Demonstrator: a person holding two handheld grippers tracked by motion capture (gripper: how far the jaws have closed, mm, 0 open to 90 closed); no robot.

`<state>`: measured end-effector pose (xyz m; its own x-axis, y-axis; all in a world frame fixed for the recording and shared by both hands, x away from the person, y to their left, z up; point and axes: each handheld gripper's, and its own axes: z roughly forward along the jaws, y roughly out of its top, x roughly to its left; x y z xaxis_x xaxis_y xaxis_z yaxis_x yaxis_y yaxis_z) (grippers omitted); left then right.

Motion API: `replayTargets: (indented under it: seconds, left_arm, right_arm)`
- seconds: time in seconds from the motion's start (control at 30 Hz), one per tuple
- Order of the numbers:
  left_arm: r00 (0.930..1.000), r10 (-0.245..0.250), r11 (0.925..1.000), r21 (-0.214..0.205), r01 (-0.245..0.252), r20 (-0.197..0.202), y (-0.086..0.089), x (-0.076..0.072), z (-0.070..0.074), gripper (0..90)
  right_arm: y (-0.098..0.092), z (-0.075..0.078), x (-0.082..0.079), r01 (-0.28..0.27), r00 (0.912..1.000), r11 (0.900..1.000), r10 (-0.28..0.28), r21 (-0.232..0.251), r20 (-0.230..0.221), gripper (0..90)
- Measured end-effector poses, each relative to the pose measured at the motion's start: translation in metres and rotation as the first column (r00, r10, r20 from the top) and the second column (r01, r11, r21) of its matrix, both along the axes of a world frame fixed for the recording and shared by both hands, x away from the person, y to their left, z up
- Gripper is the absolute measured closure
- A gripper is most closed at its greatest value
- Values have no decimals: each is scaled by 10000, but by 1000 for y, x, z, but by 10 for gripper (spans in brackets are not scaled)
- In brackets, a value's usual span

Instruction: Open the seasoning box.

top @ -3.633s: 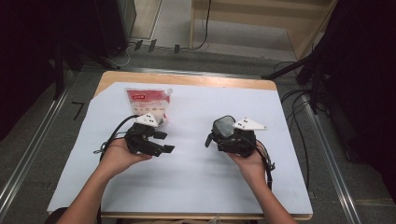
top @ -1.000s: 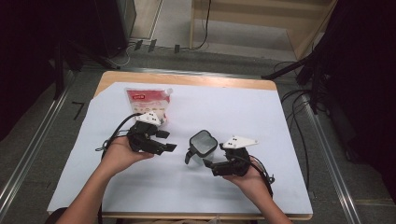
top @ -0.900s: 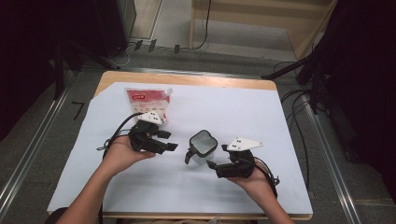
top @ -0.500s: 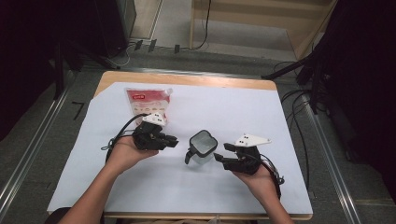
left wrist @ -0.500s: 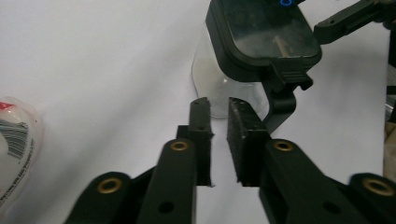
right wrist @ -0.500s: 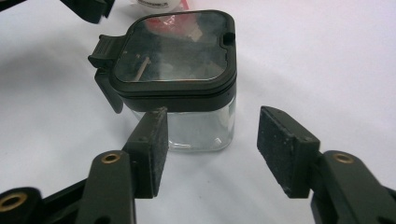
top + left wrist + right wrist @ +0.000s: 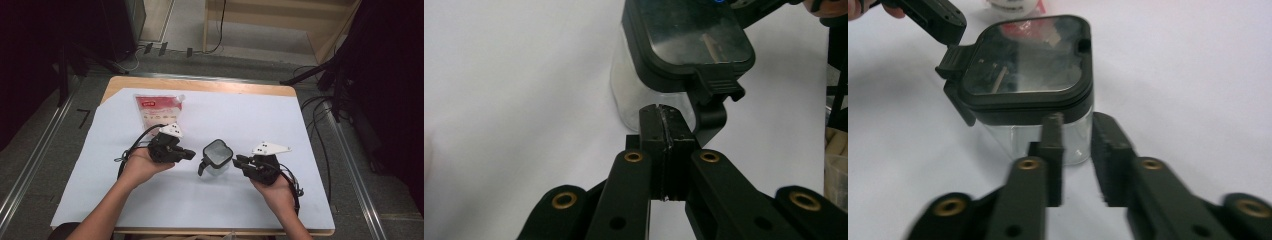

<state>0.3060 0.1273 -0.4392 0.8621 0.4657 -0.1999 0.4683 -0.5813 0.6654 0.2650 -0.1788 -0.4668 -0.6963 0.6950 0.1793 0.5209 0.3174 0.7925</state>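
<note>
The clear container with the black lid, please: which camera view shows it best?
The right gripper view shows the container best: whole lid, latch tab and clear wall close up, beyond the open jaws. The left gripper view crops the lid's top and hides part of the wall behind shut jaws. The high view shows it small, between both grippers.

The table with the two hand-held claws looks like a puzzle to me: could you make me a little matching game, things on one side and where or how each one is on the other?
Things:
1. left gripper
2. right gripper
3. clear container
4. red and white pouch

States:
A. lies flat at the far left of the white sheet
B. jaws pressed shut, empty
C. stands between the two grippers, dark lid on
D. jaws a little apart, empty

Pairs: 1-B, 2-D, 3-C, 4-A
</note>
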Motion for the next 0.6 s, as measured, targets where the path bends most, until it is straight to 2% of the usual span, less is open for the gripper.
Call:
replayTargets:
  seconds: [0.03, 0.1, 0.2, 0.37, 0.4, 0.6]
  left_arm:
    - [10000, 35, 9999, -105, -35, -16, -2, -1, -1, 900]
    - [9999, -100, 9999, -12, 100, -82, -4, -1, -1, 900]
    - [9998, -75, 9999, -93, 73, -200, -7, -1, -3, 900]
    - [9995, -193, 9998, -101, 191, -261, -14, -4, -5, 900]
    - [9992, -328, 9995, 21, 329, -246, -14, -4, -5, 900]
    - [9990, -318, 9995, 77, 320, -317, -16, -4, -7, 900]
  right_arm:
    - [1, 0, 0, -51, 10000, 10000, 51, -12, -63, 836]
    - [2, 1, 1, -119, 9998, 9999, 120, 95, -157, 900]
    - [3, 1, 1, -121, 9996, 9998, 125, 161, -271, 900]
    - [5, -2, 2, -78, 9992, 10000, 76, -51, -396, 900]
    - [5, -2, 2, -73, 9992, 10000, 71, -45, -389, 900]
    - [5, -2, 4, 3, 9991, 10000, -5, -45, -424, 900]
